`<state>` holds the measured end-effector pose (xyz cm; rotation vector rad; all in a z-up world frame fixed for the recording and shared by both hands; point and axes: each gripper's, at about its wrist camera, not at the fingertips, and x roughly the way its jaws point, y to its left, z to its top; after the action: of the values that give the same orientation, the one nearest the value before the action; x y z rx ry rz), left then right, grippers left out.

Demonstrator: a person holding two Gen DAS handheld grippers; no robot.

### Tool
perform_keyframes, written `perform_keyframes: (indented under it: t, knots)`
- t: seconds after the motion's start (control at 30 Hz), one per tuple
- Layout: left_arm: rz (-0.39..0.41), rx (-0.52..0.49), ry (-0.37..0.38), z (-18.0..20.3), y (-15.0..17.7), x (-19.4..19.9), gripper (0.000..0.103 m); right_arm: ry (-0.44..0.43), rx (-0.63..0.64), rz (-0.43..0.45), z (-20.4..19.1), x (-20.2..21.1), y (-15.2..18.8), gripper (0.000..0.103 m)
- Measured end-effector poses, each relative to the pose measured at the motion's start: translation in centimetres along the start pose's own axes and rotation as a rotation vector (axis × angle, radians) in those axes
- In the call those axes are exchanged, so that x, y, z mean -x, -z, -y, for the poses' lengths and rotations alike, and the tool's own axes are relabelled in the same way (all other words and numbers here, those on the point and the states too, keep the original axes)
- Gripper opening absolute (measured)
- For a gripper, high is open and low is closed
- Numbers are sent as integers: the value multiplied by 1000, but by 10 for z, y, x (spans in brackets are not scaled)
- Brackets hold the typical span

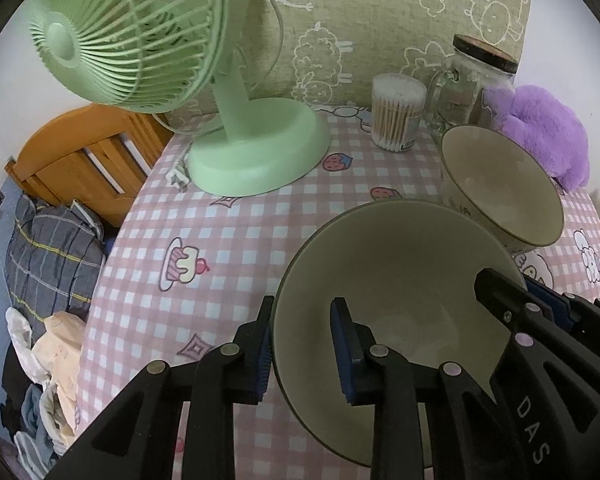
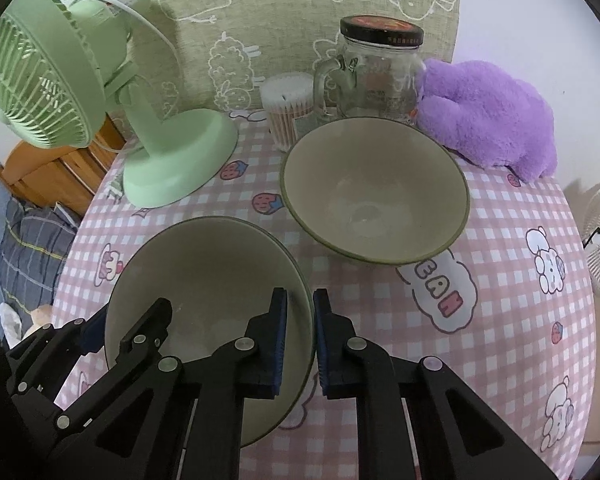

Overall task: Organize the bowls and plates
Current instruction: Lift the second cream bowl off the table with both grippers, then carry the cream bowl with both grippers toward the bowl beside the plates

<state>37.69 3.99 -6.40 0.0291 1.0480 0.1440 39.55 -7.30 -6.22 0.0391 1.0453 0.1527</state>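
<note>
Two pale green bowls stand on the pink checked tablecloth (image 2: 500,280). The near bowl (image 1: 400,280) (image 2: 204,280) is held at both sides. My left gripper (image 1: 304,344) is shut on its left rim, one blue pad outside the wall and one inside. On the opposite rim my right gripper (image 2: 300,336) is shut, its pads pressing the wall between them. Each gripper also shows in the other view: the right gripper (image 1: 520,292) at the right edge, the left gripper (image 2: 124,320) at the lower left. The far bowl (image 1: 500,184) (image 2: 372,192) sits upright behind, untouched.
A green desk fan (image 1: 256,148) (image 2: 172,160) stands at the back left. A tub of cotton swabs (image 2: 286,108), a glass jar with a black lid (image 2: 376,76) and a purple plush (image 2: 488,116) line the back. The table's left edge drops to a bed (image 1: 52,248).
</note>
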Motion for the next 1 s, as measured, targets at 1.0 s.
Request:
perform_keyframes:
  t: [1.0]
  knots:
    - [124,-93,103,9,65,146,24,97,-61,111,3,159,75,16]
